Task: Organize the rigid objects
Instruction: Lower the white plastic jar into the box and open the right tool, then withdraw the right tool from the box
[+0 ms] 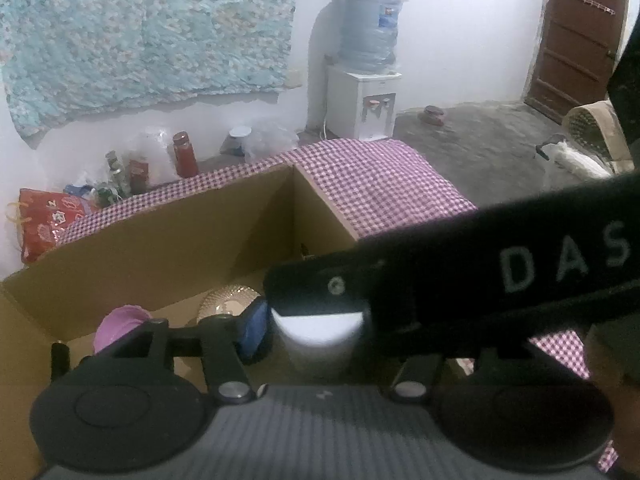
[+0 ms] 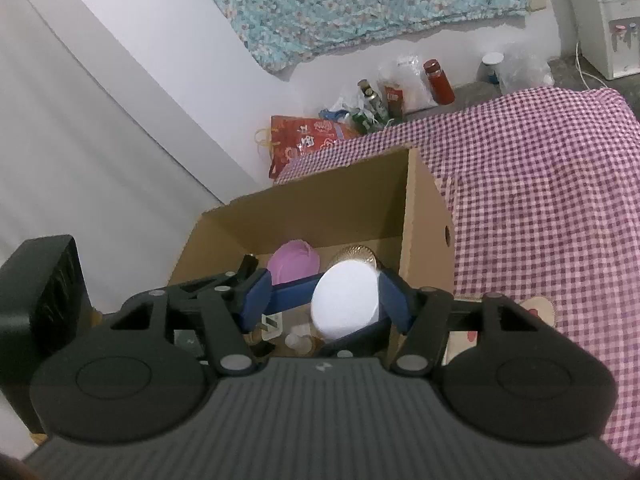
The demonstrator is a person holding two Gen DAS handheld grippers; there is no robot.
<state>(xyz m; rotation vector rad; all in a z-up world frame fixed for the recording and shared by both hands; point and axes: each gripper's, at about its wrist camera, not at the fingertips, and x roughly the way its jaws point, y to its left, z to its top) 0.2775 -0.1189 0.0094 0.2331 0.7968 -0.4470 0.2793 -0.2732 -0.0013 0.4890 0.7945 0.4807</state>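
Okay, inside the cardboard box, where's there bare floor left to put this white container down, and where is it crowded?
The cardboard box floor is barely visible: a bare strip along the back wall beyond the pink object and gold object. The near end beneath the white container is cluttered with small items.

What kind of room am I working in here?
Likely a lived-in home room: a water dispenser by the wall, a checked cloth over the work surface, and bottles and bags on the bare floor.

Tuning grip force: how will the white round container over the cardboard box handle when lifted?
White container looks rigid, with smooth plastic-like walls, so it is probably slippery under the pads. With a round body, it likely rolls if laid down. Contents are unseen, so its weight is uncertain.
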